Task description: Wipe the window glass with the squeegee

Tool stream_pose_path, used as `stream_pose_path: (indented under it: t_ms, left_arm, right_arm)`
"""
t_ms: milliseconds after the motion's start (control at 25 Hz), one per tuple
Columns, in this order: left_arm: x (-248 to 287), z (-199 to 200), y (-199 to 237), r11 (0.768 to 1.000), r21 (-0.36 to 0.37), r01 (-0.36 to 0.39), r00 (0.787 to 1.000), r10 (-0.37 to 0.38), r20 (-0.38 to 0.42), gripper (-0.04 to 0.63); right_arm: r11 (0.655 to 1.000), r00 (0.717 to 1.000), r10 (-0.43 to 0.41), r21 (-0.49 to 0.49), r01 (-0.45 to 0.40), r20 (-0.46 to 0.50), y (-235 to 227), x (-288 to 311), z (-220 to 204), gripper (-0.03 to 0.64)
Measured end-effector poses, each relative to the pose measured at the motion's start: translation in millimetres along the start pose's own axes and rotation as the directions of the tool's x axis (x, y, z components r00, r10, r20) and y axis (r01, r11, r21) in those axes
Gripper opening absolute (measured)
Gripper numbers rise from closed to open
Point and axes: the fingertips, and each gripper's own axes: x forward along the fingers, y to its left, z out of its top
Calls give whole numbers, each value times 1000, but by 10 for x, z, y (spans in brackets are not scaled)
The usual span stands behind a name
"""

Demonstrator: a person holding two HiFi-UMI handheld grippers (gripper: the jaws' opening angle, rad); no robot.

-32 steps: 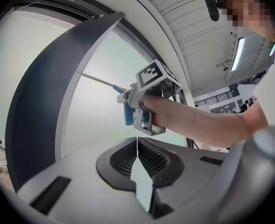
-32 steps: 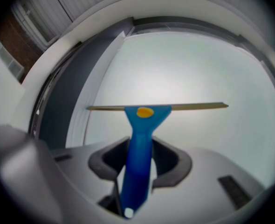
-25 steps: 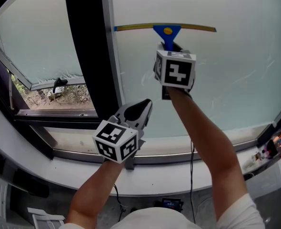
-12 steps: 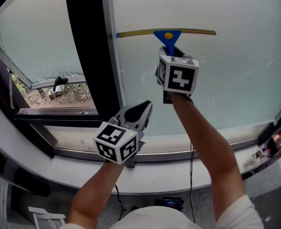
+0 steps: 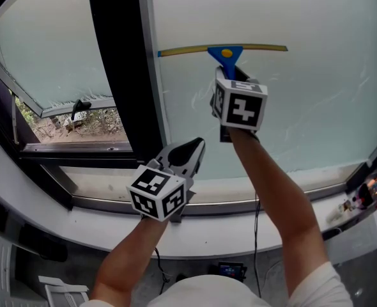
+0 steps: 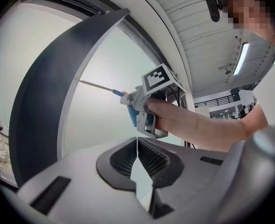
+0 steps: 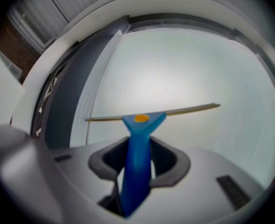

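Blue-handled squeegee (image 5: 225, 51), yellowish blade on glass (image 5: 316, 94), pinched by right claw (image 7: 136, 162); left claw (image 5: 195, 143) closed.

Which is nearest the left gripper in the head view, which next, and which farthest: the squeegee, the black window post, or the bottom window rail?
1. Bottom window rail, directly under the left gripper.
2. Black window post, just to its left.
3. Squeegee, higher up on the glass.
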Motion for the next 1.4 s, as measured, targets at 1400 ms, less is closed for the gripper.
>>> stream_pose_path:
  t_ms: [1400]
  left_arm:
    - [-144, -393, 101, 996, -83, -29, 999, 26, -36, 29]
  right_arm:
    - [998, 996, 39, 58, -34, -85, 54, -98, -669, 141]
